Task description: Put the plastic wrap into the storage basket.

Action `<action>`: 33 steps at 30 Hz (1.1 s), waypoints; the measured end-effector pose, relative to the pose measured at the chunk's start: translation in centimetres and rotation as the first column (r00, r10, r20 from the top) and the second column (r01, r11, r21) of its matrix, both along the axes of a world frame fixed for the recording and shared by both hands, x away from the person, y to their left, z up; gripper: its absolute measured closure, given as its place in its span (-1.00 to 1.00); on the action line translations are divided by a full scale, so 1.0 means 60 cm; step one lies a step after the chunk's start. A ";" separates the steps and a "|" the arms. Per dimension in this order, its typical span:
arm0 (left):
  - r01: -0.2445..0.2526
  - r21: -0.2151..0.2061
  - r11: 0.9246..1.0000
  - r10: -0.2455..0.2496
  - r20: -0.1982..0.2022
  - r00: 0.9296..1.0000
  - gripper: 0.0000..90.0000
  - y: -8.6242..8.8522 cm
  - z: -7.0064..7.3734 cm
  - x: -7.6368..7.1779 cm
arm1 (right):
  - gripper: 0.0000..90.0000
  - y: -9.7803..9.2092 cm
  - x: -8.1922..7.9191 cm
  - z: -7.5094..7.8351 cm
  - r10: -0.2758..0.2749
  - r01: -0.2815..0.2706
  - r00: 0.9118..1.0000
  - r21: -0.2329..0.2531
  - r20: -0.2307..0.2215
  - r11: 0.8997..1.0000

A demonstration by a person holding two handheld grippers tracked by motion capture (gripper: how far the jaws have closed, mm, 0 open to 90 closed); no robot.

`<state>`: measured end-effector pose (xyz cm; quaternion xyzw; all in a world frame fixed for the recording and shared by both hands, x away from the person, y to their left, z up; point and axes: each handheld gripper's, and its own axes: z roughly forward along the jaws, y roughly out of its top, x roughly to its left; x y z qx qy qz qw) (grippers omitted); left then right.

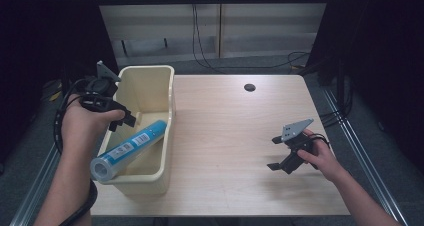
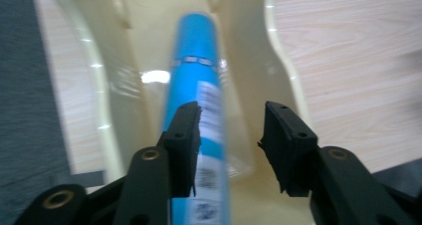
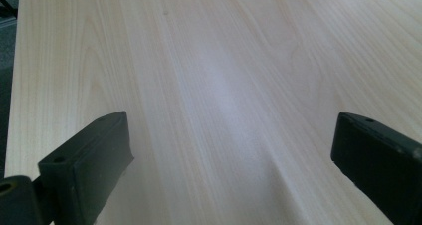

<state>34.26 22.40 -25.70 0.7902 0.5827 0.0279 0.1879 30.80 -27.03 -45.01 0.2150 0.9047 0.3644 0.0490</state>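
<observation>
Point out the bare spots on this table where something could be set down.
The widest free patch of the table runs between the cream bin and the right hand-held gripper, back to the dark hole. The left edge is crowded: the blue tube leans out of the bin under the left hand-held gripper.

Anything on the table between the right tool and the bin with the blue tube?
Nothing: the high view shows bare wooden table from the right tool across to the bin.
</observation>
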 end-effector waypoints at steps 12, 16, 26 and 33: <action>0.034 -0.023 0.999 -0.035 -0.029 0.999 -0.28 -0.027 -0.030 0.012 | -0.95 -0.003 -0.002 -0.003 -0.014 0.014 1.000 -0.012 0.005 1.000; 0.045 -0.024 0.999 -0.046 -0.023 0.999 -0.44 -0.041 -0.040 0.016 | -0.94 -0.005 -0.006 -0.005 -0.012 0.012 1.000 -0.022 0.008 1.000; 0.107 -0.056 0.993 -0.106 0.021 0.994 -0.69 -0.096 -0.045 0.027 | -0.95 -0.022 -0.015 0.000 -0.041 0.041 0.999 -0.012 0.020 0.999; 0.152 -0.077 0.985 -0.149 0.039 0.988 -0.73 -0.139 -0.054 0.034 | -0.94 -0.022 -0.015 -0.002 -0.043 0.043 0.999 -0.010 0.018 0.999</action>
